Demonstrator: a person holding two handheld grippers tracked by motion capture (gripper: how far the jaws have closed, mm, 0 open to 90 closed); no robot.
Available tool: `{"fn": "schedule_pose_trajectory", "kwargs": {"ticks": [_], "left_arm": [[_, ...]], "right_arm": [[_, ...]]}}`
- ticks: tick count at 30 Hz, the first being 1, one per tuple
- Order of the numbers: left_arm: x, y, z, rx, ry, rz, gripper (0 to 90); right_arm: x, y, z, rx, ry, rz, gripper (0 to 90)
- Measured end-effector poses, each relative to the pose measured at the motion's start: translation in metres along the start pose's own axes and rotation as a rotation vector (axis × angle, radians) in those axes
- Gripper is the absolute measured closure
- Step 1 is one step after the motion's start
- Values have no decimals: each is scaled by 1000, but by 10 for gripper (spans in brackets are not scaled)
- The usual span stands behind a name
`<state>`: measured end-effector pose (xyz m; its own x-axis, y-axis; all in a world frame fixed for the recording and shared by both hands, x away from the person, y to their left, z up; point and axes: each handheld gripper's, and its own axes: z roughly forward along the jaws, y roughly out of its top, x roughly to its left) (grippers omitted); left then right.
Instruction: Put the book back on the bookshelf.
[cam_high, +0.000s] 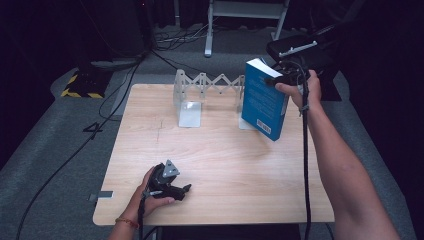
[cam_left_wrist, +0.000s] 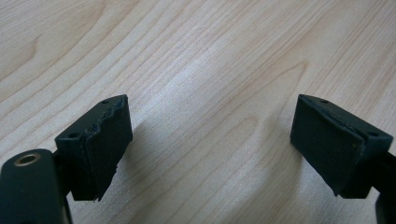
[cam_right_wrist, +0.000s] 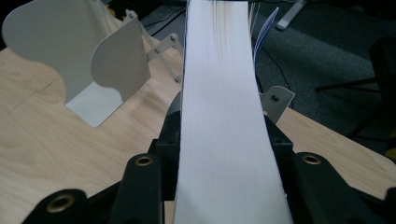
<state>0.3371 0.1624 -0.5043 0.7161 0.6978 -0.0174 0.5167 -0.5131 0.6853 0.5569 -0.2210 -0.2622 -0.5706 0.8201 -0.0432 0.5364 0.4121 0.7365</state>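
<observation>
A blue book (cam_high: 263, 97) hangs tilted above the back right of the wooden table (cam_high: 220, 165), with my right gripper (cam_high: 283, 79) shut on its upper edge. The right gripper view looks down the book's white page edge (cam_right_wrist: 219, 130), clamped between the two black jaws. A white expanding book rack (cam_high: 200, 95) stands at the table's back, just left of the book; its end plate (cam_right_wrist: 116, 70) shows upright in the right gripper view. My left gripper (cam_high: 186, 190) rests near the front edge of the table, open, its fingers (cam_left_wrist: 100, 144) apart over bare wood.
Black cables (cam_high: 115, 85) run over the grey floor left of the table. A black-and-yellow striped base (cam_high: 80, 90) sits at the far left. A white metal frame (cam_high: 245, 20) stands behind the table.
</observation>
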Motion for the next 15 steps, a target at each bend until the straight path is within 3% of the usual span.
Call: {"fn": "schedule_pose_trajectory", "kwargs": {"ticks": [10,15], "left_arm": [[0,0,0,-1,0,0,133],[0,0,0,-1,0,-2,133]], "right_arm": [[9,10,19,-55,-125,80,611],[11,11,29,-60,-152,83,611]]}}
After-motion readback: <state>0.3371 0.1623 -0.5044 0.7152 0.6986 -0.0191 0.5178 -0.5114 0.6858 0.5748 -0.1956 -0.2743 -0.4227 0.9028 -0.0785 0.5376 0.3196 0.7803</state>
